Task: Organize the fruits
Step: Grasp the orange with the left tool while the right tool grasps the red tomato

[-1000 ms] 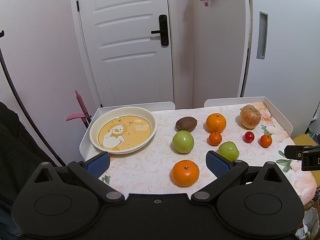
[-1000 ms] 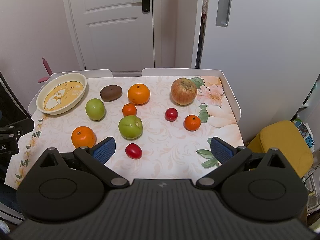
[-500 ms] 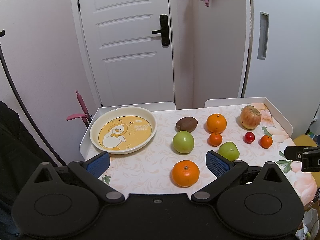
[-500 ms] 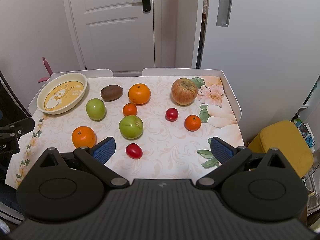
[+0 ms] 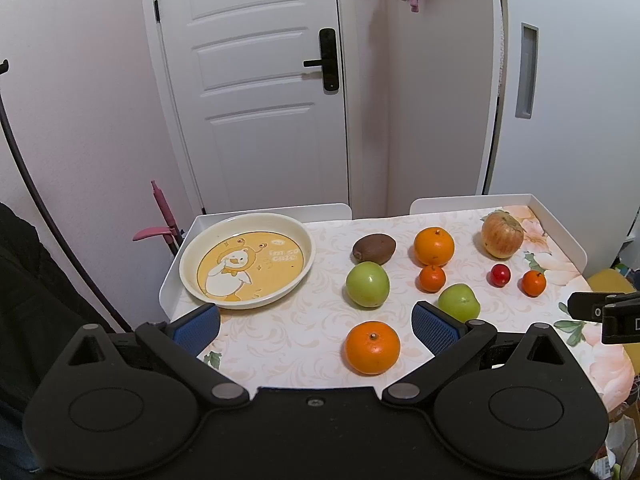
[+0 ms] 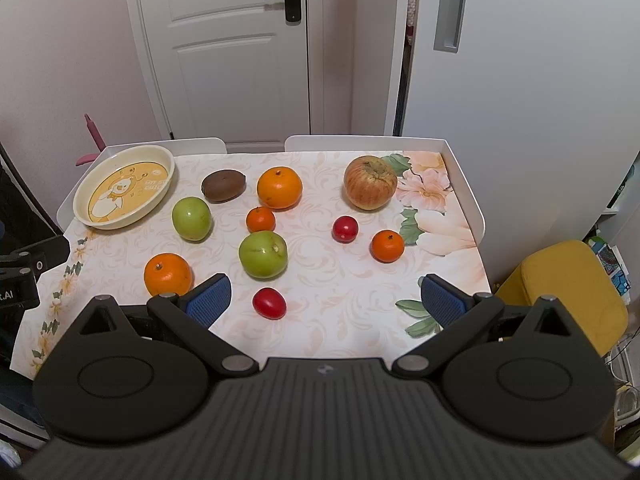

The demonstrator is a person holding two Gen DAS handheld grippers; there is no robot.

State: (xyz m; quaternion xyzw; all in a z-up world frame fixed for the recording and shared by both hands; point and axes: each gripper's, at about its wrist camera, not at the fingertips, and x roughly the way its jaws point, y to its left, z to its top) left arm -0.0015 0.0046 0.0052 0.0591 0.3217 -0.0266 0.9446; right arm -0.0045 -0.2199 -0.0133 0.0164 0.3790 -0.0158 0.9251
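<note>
My left gripper (image 5: 316, 322) hangs over the near edge of the table (image 6: 352, 320) with its blue pads wide apart and nothing between them. Just ahead of it sits a big orange (image 5: 373, 347), and a green apple (image 5: 459, 303) lies right behind its right pad. My right gripper (image 6: 325, 298) is spread just as wide and holds nothing; a small red tomato (image 6: 269, 303) lies between its pads on the cloth, close to the near edge. Further out I see a second green apple (image 6: 191, 218), a small tangerine (image 6: 261, 219), another red tomato (image 6: 345, 229) and a second tangerine (image 6: 387, 245) across the middle of the table. Toward the far edge lie a brown kiwi (image 6: 223, 186), another big orange (image 6: 279, 187) and a reddish apple (image 6: 370, 182). The cream plate with a duck picture (image 6: 92, 184) sits in the far left corner with no fruit in it. All the fruit rests on the cloth, each piece apart from the others.
</note>
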